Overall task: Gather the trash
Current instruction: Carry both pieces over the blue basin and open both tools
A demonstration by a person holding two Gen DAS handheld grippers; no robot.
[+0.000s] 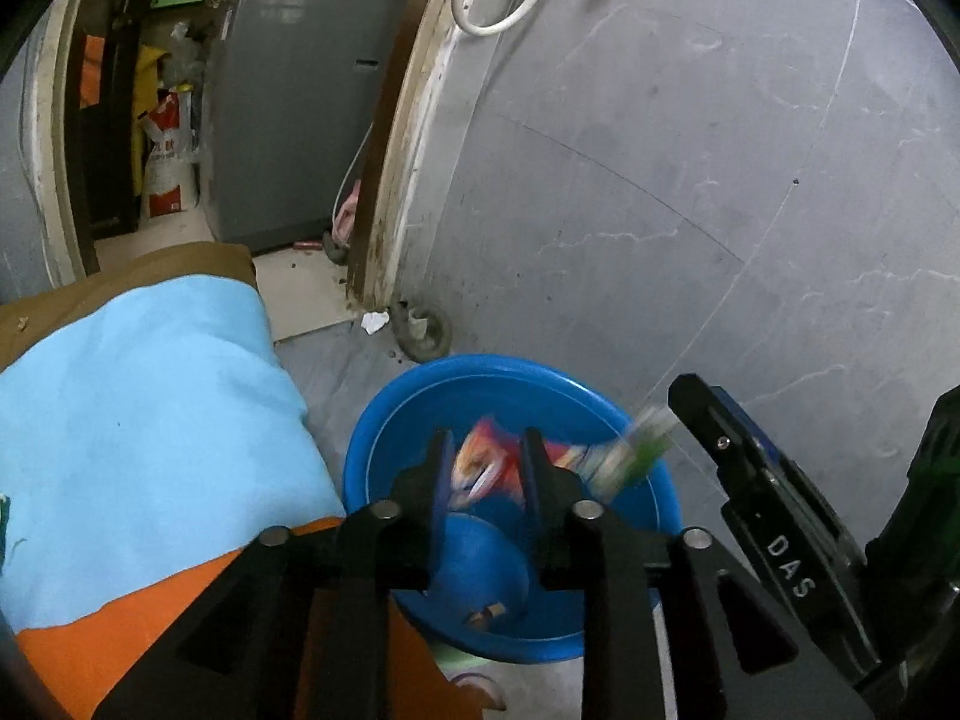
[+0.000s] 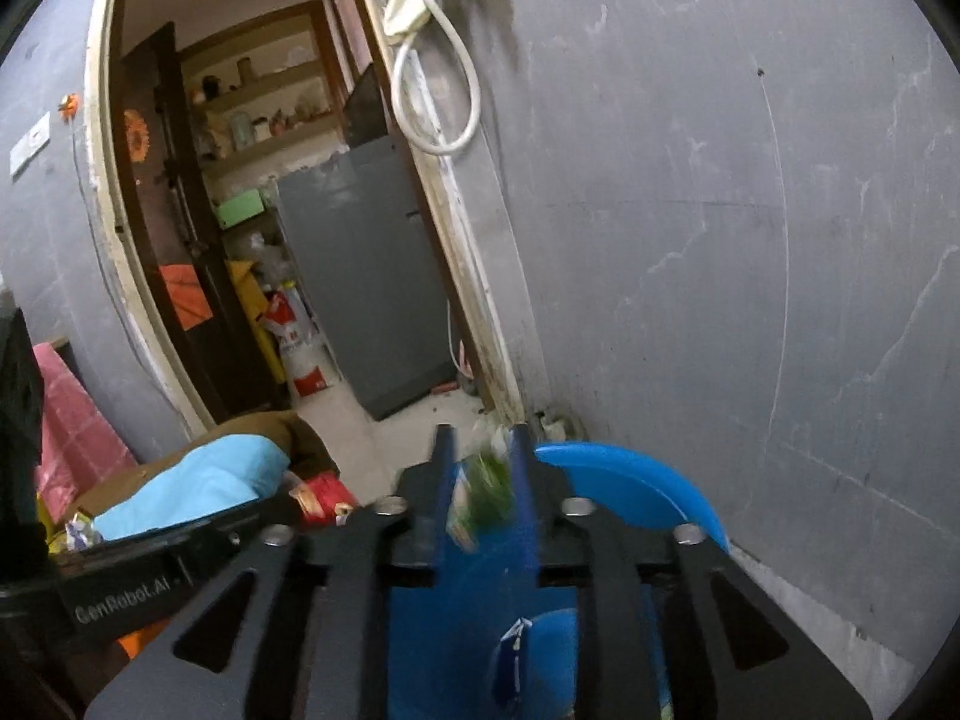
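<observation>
Dim, fisheye-warped — wrapper (image 1: 636,450) motion-blurred (slightly).
</observation>
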